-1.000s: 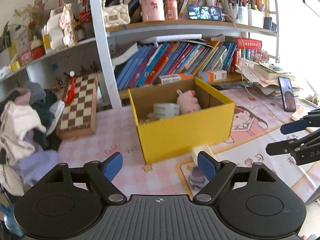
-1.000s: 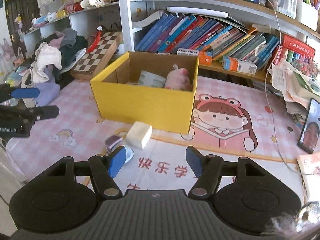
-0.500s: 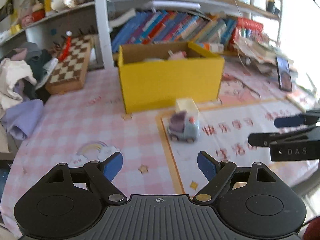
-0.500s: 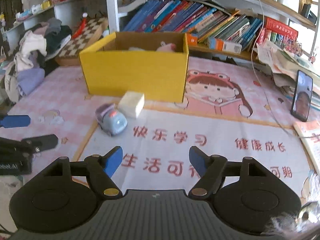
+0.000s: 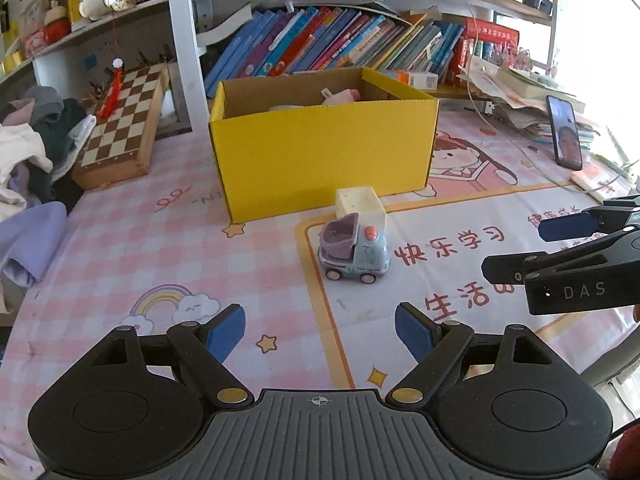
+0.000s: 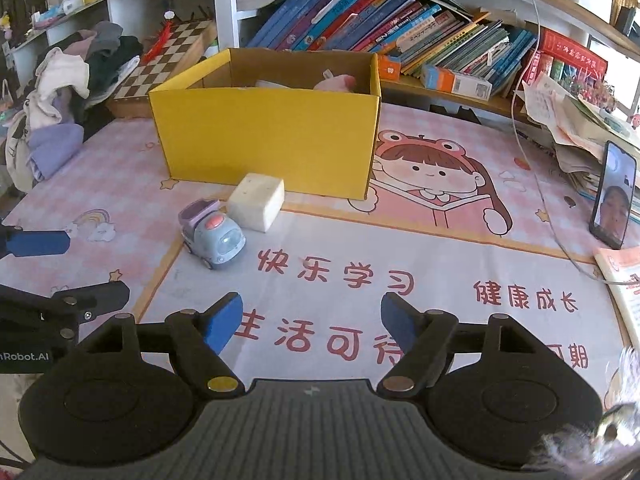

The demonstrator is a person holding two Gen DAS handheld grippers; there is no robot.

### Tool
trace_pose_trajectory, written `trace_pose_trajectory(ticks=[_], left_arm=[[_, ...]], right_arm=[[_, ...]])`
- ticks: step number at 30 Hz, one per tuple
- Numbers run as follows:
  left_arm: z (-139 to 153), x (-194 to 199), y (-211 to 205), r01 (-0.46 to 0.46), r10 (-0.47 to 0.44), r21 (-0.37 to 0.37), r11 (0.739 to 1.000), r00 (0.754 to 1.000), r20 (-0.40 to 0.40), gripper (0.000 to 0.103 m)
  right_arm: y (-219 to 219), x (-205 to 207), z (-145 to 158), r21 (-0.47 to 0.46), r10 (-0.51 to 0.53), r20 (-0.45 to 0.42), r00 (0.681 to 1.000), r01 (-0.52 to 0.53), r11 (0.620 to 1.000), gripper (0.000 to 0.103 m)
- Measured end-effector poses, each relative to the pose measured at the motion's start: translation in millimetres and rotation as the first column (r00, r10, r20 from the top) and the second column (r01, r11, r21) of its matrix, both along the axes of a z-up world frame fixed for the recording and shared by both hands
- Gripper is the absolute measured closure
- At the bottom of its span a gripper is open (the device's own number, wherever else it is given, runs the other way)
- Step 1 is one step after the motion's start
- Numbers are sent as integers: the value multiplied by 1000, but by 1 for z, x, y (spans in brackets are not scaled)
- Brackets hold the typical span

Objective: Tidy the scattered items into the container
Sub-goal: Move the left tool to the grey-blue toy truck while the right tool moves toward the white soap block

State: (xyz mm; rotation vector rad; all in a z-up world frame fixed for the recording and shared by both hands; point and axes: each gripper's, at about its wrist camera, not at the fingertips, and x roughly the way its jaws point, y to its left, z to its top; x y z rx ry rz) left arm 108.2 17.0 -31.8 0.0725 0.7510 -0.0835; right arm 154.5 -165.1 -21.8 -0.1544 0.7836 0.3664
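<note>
Pink checked tablecloth [image 5: 132, 240] covers the surface, with a white cartoon learning mat [image 6: 400, 280] laid over its right part. Behind: white shelving packed with leaning books [image 5: 320, 44], a chessboard box [image 5: 120, 128] propped at the left, a clothes pile [image 5: 28, 152] at the far left edge, a phone [image 6: 614, 194] standing upright at the right beside a paper stack.

Yellow cardboard box [image 5: 324, 152] sits open-topped mid-table. Toy truck [image 5: 354, 254] stands on the mat's left border, in front of the box, apart from it. Cream foam block [image 5: 360, 202] lies just behind the truck, near the box's front wall; can't tell if block and truck touch.

Left gripper [image 5: 320, 330] fingers spread wide, nothing between them, low over the cloth, short of the truck. Right gripper [image 6: 312, 322] also spread and empty, over the mat text.

Box contents mostly hidden by the front wall: only a pink plush top [image 6: 336, 82] and a pale edge show. Far shelf items cut off at the frame top
</note>
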Motion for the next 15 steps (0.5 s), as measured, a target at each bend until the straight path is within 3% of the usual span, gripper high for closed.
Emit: trace_pose_trajectory(ticks=[15], left_arm=[[-11, 18, -10, -3, 4, 13, 1000, 999, -34, 18]], right_arm=[[-9, 24, -5, 25, -2, -28, 1000, 3, 1000, 27]])
